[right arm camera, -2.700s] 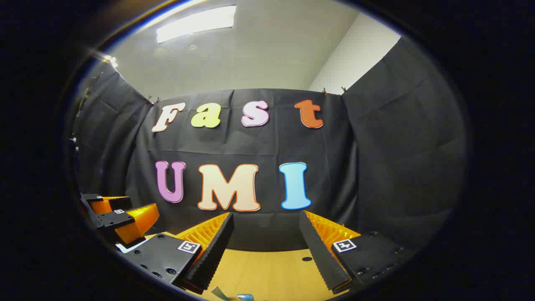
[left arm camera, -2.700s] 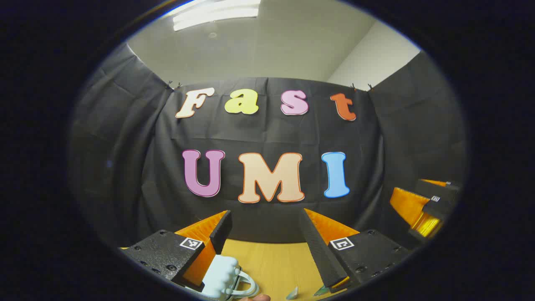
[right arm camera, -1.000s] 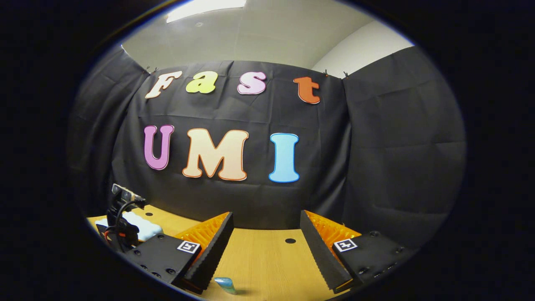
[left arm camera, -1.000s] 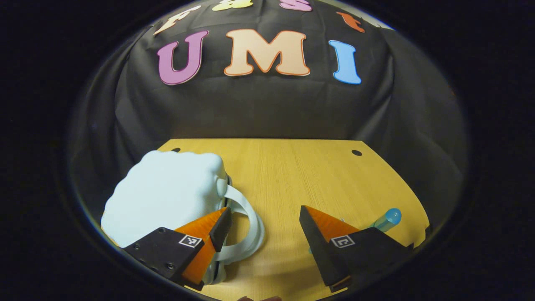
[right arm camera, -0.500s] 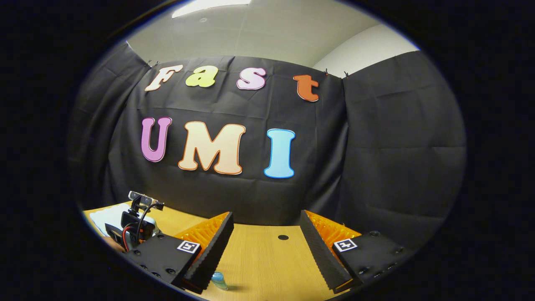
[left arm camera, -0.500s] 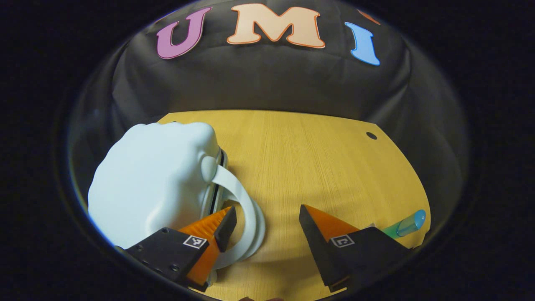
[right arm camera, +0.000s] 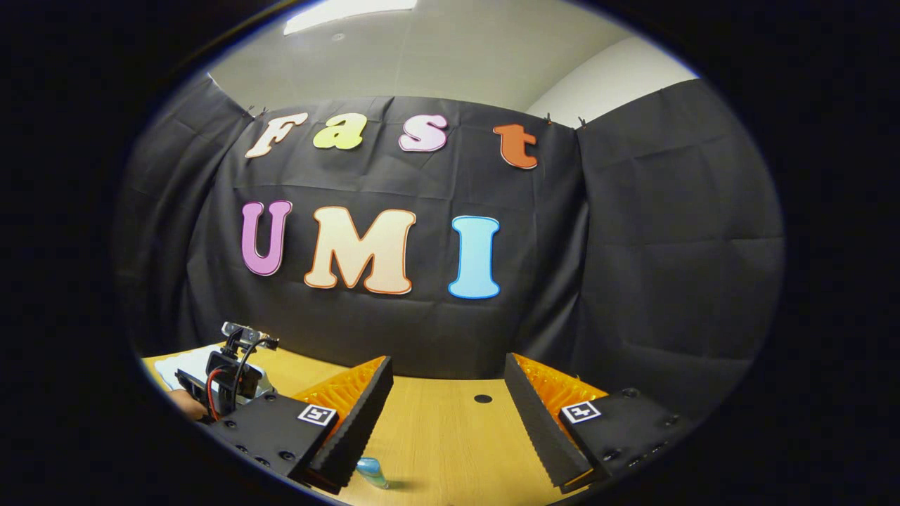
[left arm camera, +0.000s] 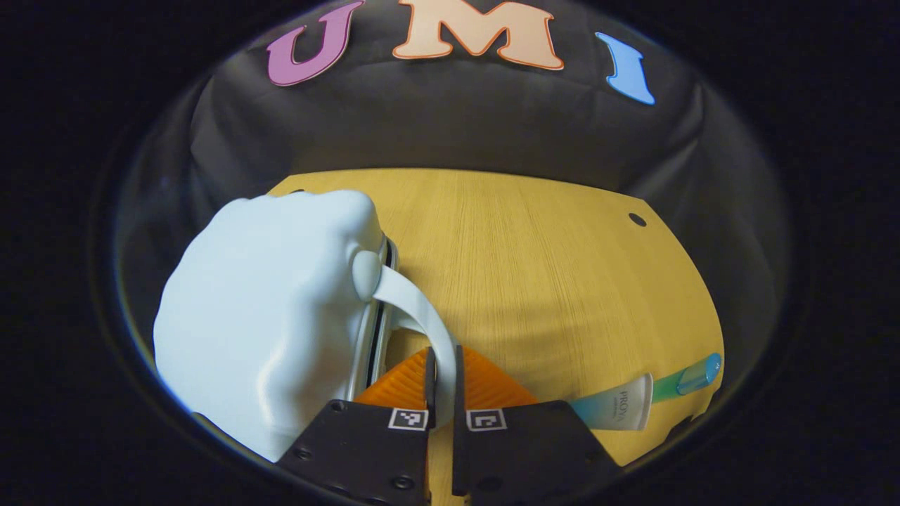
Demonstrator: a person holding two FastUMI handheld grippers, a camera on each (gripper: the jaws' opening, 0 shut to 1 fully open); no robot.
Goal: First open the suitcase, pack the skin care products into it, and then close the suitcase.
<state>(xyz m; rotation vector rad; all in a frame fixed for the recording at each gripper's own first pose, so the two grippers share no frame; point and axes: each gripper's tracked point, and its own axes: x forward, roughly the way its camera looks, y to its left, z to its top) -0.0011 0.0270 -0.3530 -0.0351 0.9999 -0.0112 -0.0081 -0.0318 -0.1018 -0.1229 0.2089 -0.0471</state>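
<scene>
The task is judged to be at its very start. The pale blue suitcase (left arm camera: 271,316) is seen lying shut on the tabletop (left arm camera: 534,267), and nothing has been packed: the skin care tube (left arm camera: 636,400) lies on the tabletop well to the right of the case. Opening, packing and closing are all left.

The left hand-held gripper (left arm camera: 441,383) is pitched down toward the tabletop beside the case, with its fingers pinched on the white handle strap (left arm camera: 422,316), as far as can be made out.

The right hand-held gripper (right arm camera: 446,414) is held level above the tabletop, pointed at the booth wall, its fingers spread wide and holding nothing.
</scene>
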